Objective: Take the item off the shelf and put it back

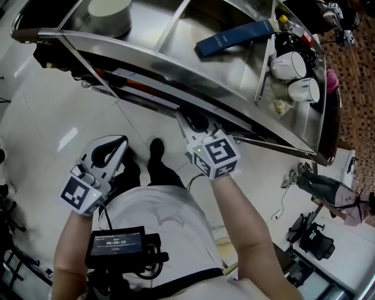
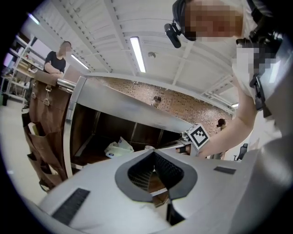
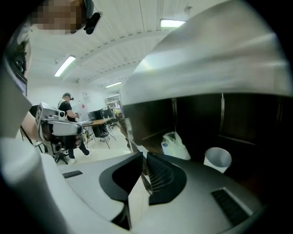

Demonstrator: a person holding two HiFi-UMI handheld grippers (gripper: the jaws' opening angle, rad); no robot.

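The steel shelf [image 1: 228, 82] is looked down on from above, and everything here is placed off it. The right gripper [image 3: 143, 157] is pushed in under the front edge of the shelf's top deck, with its marker cube [image 1: 215, 155] kept just outside that edge. Its jaws are clenched almost together. Only a sliver is left between the pads, and nothing can be made out in it.

On the shelf's lower level, beyond those jaws and untouched, a white bag [image 3: 175, 145] is slumped. A white cup [image 3: 218, 158] is set near it, deeper into the bay. Which of the two is the item cannot be told, but both are on the shelf.

The left gripper [image 2: 153, 153] is held back from the shelf, low by the person's body, and is aimed up at that same lower bay. Its tips are brought together too, and nothing is caught between them.

Up on the shelf's top deck, a blue box [image 1: 237, 36] is laid flat in the middle section. Two white mugs [image 1: 289, 65] are parked in the next section, toward the shelf's right end in the head view. A white bowl [image 1: 109, 14] is placed at the opposite end. In the left gripper view, a brown fabric hanger [image 2: 41, 132] is draped down the shelf's end post. A bystander [image 2: 57, 57] is seen just past that end.
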